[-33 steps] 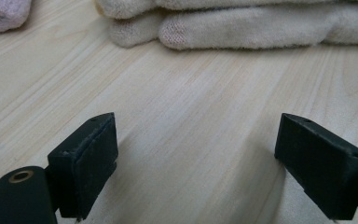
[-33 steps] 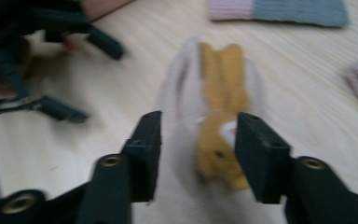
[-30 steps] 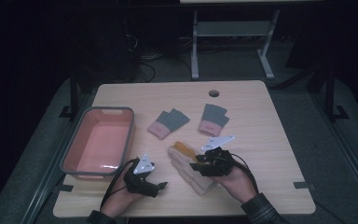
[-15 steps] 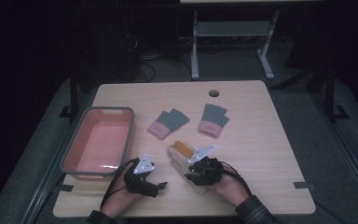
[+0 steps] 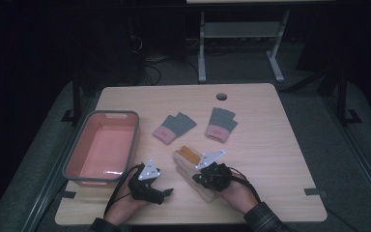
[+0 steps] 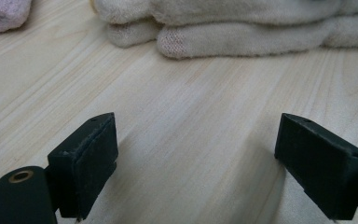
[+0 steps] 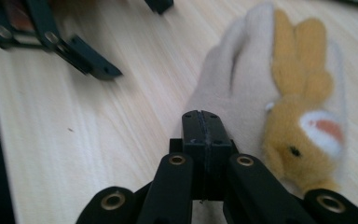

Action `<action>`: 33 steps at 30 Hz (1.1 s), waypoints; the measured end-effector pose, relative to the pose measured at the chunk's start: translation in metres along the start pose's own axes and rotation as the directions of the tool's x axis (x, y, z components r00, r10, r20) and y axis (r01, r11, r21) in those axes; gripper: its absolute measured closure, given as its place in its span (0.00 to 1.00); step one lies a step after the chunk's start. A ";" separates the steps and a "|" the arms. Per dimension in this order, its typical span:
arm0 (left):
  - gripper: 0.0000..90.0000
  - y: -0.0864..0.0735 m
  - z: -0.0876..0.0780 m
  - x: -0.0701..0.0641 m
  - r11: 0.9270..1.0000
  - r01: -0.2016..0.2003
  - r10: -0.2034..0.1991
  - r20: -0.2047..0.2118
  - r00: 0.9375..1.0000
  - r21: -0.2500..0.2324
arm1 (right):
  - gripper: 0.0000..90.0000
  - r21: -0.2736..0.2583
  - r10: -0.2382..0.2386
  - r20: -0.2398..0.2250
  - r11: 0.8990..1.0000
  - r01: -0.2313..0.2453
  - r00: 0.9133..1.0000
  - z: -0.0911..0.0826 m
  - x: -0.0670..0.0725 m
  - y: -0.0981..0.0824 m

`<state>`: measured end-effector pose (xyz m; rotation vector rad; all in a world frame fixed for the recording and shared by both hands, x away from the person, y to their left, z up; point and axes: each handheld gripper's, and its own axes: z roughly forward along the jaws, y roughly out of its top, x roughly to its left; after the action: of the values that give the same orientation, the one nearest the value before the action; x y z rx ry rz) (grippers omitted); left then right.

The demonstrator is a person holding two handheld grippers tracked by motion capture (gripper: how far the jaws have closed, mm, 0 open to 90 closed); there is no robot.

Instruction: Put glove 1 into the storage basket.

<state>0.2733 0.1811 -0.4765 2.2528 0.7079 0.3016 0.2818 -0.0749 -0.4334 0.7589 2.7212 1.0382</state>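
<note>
A cream glove [image 5: 187,166] with a yellow plush animal [image 7: 303,107] on it lies at the table's front middle. My right gripper [image 5: 198,178] rests on this glove [image 7: 242,70]. Its jaws have just been closing and now stand shut [image 7: 200,122], pad against pad, at the glove's edge; no fabric shows between them. My left gripper [image 5: 168,193] lies on the wood to the glove's left, open [image 6: 196,158] with nothing between its fingers. The glove's cream fingers [image 6: 242,23] lie just ahead of it.
A pink bin with a grey rim [image 5: 134,140] stands at the left. Two pairs of grey gloves with pink cuffs [image 5: 174,126] [image 5: 221,124] lie mid-table. A cable hole [image 5: 221,96] sits near the far edge. The floor beyond is dark.
The right hand has shifted slightly toward the table's front over the cream glove. The left hand has stayed where it was.
</note>
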 end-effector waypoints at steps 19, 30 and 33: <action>0.14 0.000 0.000 0.000 1.000 0.001 -0.001 0.000 1.000 0.000 | 0.99 -0.044 0.011 -0.058 0.999 -0.014 0.998 0.006 0.017 0.014; 0.22 0.010 -0.002 -0.001 0.998 0.024 -0.023 -0.022 0.999 0.061 | 0.93 -0.145 0.032 -0.044 0.989 -0.038 0.999 -0.025 -0.004 0.005; 0.45 0.016 -0.007 -0.003 0.999 0.032 -0.032 0.003 0.999 0.027 | 1.00 -0.131 0.036 -0.019 0.991 -0.039 0.999 -0.033 -0.017 -0.005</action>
<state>0.2740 0.1742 -0.4604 2.2644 0.7493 0.2748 0.2848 -0.1055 -0.4126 0.7855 2.6300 1.2231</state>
